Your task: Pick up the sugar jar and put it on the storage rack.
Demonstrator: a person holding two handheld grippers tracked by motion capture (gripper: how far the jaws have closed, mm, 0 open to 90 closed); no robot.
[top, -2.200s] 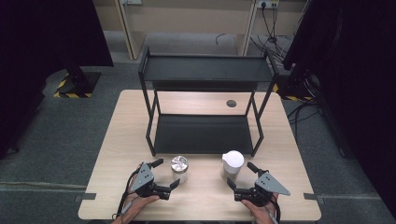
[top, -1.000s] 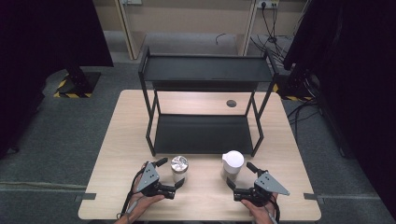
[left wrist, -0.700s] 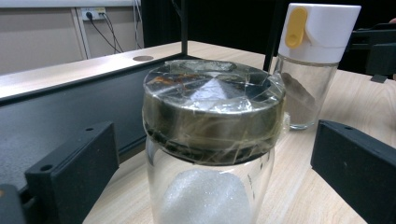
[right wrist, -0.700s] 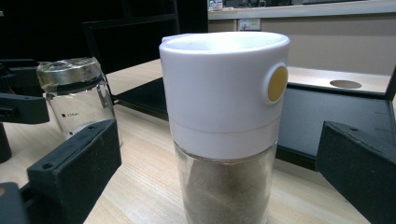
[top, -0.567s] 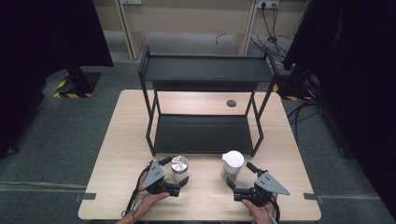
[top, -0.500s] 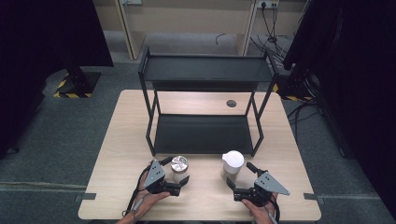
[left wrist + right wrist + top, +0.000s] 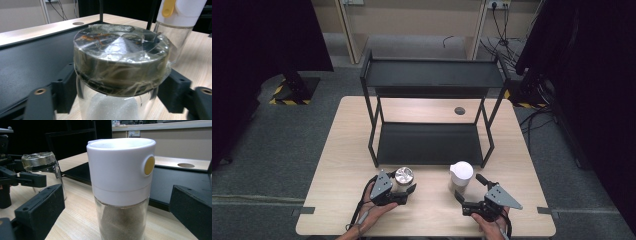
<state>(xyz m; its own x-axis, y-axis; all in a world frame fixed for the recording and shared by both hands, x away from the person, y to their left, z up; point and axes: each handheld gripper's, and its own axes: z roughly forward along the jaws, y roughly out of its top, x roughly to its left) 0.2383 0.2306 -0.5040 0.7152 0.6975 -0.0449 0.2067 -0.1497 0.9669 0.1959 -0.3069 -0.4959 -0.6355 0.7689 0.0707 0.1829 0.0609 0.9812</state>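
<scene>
Your left gripper (image 7: 404,189) has just been closing and now grasps the glass jar (image 7: 117,100), its two black jaws pressed against the glass on either side, just under the metal lid (image 7: 120,65). That lid is wrapped in clear film. The jar holds a white granular fill and stands upright on the bench (image 7: 337,165), directly between the jaws.

Your right gripper (image 7: 469,197) stands released: its jaws sit either side of the white-capped shaker (image 7: 121,182) with a visible gap on both sides, not touching it. The shaker is upright on the bench, straight ahead of that gripper. It has a yellow button on its white cap and a brownish powder in its glass body.

From the right gripper view, the jar and your left gripper lie off to the left, near but apart from the shaker.

Beyond both grippers stands a black two-tier shelf (image 7: 432,75) on the bench, its lower tier just behind the jar and the shaker.
</scene>
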